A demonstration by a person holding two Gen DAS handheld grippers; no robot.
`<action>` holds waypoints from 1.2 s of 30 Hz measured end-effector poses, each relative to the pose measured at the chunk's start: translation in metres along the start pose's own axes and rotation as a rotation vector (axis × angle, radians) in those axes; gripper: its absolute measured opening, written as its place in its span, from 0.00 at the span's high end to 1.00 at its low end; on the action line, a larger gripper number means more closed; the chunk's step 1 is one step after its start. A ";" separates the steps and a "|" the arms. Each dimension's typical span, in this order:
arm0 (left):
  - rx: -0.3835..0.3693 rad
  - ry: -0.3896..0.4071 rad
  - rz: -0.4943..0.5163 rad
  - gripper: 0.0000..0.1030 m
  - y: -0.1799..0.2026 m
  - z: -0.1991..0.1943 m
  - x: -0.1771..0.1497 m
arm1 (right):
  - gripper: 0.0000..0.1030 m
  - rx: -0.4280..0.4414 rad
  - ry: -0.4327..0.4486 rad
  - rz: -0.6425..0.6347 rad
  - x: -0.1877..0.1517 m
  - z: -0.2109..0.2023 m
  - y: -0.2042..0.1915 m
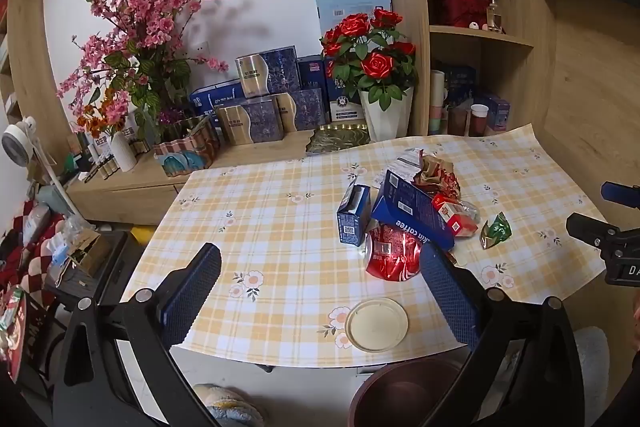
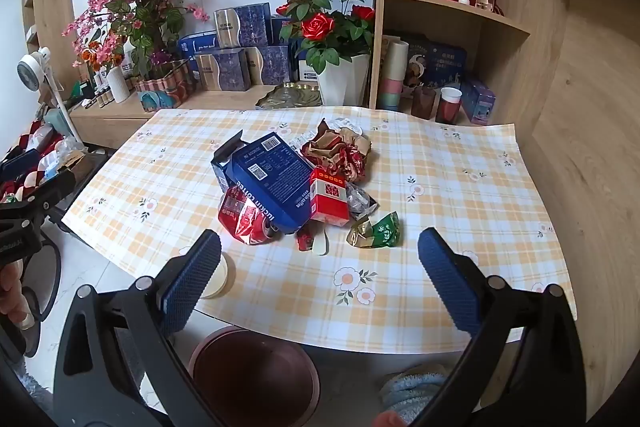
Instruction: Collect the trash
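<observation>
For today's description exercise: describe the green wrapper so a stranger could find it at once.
Start at the checked tablecloth and find the trash pile around the blue coffee box. The green wrapper lies alone at the pile's right edge, beside the red carton: the only green, shiny, crumpled piece.

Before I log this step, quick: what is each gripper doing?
Left gripper: open, holding nothing, above the yellow checked tablecloth.
Right gripper: open, holding nothing, aimed toward the trash pile near the green foil wrapper.
</observation>
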State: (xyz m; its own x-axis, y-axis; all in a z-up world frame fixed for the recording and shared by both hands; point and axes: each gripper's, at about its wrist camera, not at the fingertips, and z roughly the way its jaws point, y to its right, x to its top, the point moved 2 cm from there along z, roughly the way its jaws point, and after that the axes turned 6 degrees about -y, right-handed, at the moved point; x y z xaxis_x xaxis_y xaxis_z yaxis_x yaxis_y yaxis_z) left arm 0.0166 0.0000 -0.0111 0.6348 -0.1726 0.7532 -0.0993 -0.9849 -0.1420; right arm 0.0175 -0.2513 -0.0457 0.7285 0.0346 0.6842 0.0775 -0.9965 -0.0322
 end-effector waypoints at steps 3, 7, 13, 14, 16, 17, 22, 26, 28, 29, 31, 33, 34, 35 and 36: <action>0.000 0.000 -0.003 0.06 0.000 0.000 0.000 | 0.06 -0.003 0.000 -0.002 0.000 0.000 0.000; 0.002 0.002 -0.001 0.06 0.000 0.000 0.000 | 0.06 -0.002 0.000 0.000 0.000 0.000 0.000; 0.002 0.004 -0.002 0.06 0.000 0.000 0.000 | 0.06 -0.003 -0.003 0.001 0.000 0.000 0.001; 0.002 0.004 -0.002 0.06 0.000 0.000 0.000 | 0.06 -0.002 -0.001 -0.001 0.000 0.000 0.000; 0.002 0.005 0.001 0.06 0.000 0.000 0.000 | 0.06 -0.002 -0.001 0.000 0.000 0.000 0.000; 0.001 0.005 0.000 0.06 0.000 0.000 0.000 | 0.06 -0.002 -0.001 0.001 0.000 -0.001 0.000; 0.001 0.010 0.005 0.06 -0.006 -0.010 0.002 | 0.06 0.000 -0.003 0.001 -0.001 0.000 0.001; 0.002 0.011 0.015 0.06 0.001 -0.007 0.001 | 0.06 0.001 -0.004 0.002 -0.001 0.001 0.001; 0.002 0.012 0.018 0.06 0.001 -0.006 -0.001 | 0.06 0.000 -0.004 0.003 -0.001 0.000 0.001; 0.001 0.012 0.020 0.06 0.001 -0.006 -0.001 | 0.06 0.001 -0.004 0.002 -0.001 0.001 0.002; 0.001 0.014 0.024 0.06 0.002 -0.006 -0.001 | 0.06 0.000 -0.003 0.002 -0.001 0.000 0.001; -0.002 0.017 0.026 0.06 0.003 -0.007 -0.001 | 0.06 0.002 -0.004 0.003 -0.001 0.001 0.001; -0.003 0.018 0.026 0.06 0.003 -0.007 -0.001 | 0.06 0.001 -0.004 0.002 -0.001 0.001 0.002; -0.004 0.020 0.028 0.06 0.003 -0.008 -0.001 | 0.06 0.000 -0.005 0.002 -0.001 0.001 0.002; -0.004 0.021 0.029 0.06 0.004 -0.009 -0.002 | 0.06 0.001 -0.005 0.003 -0.001 0.001 0.002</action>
State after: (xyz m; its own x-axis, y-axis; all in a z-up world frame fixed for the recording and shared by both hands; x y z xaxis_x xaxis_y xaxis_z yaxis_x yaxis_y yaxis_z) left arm 0.0087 -0.0038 -0.0074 0.6152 -0.2012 0.7623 -0.1205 -0.9795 -0.1613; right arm 0.0175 -0.2529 -0.0470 0.7319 0.0324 0.6806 0.0762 -0.9965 -0.0345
